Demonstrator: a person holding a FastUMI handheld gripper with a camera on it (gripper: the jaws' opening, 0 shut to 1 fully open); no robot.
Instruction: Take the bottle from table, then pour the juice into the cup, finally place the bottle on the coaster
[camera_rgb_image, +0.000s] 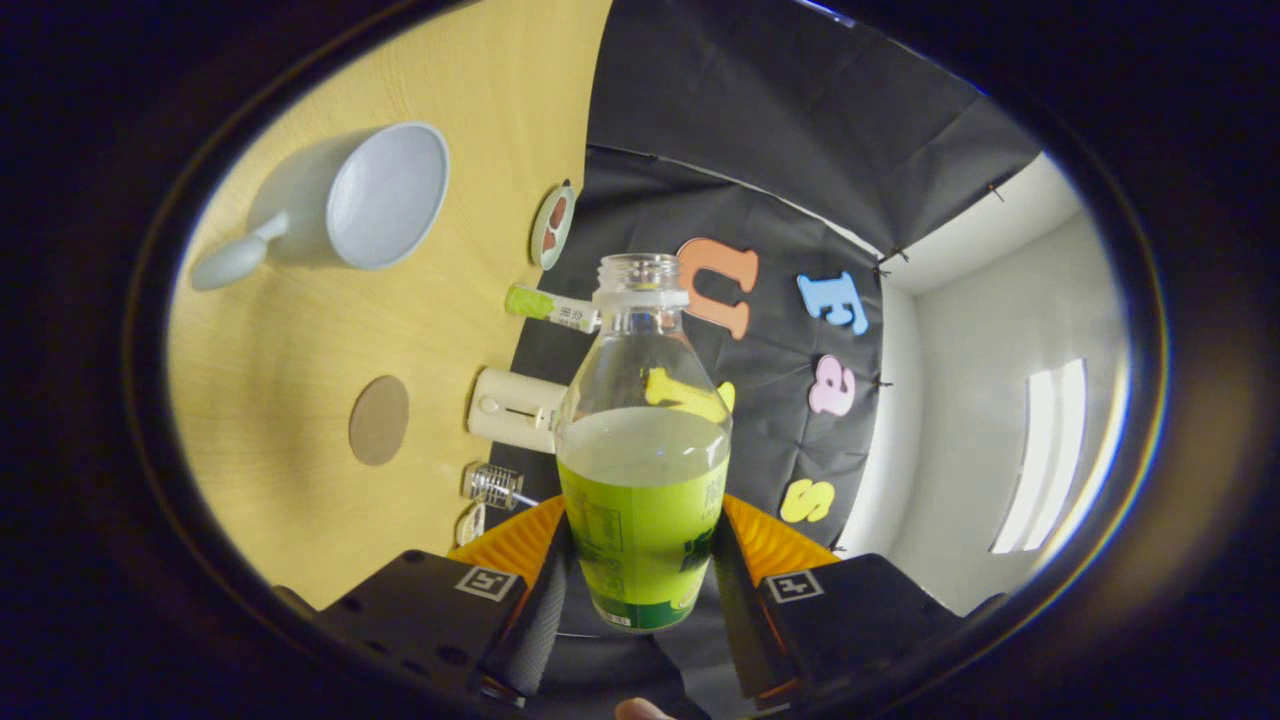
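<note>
The gripper (642, 560) clamps a clear, uncapped plastic bottle (643, 440) half full of green juice. A smooth, round cup (375, 200) and flat round coaster (379, 420) lie on the wood-grain surface (300, 500).

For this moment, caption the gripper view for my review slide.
Gripper shut on open juice bottle, rolled sideways toward the white cup; round coaster beside it.

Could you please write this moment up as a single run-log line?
gripper: shut on juice bottle, uncapped, part full | cup: on table, apart from bottle | coaster: bare
</note>
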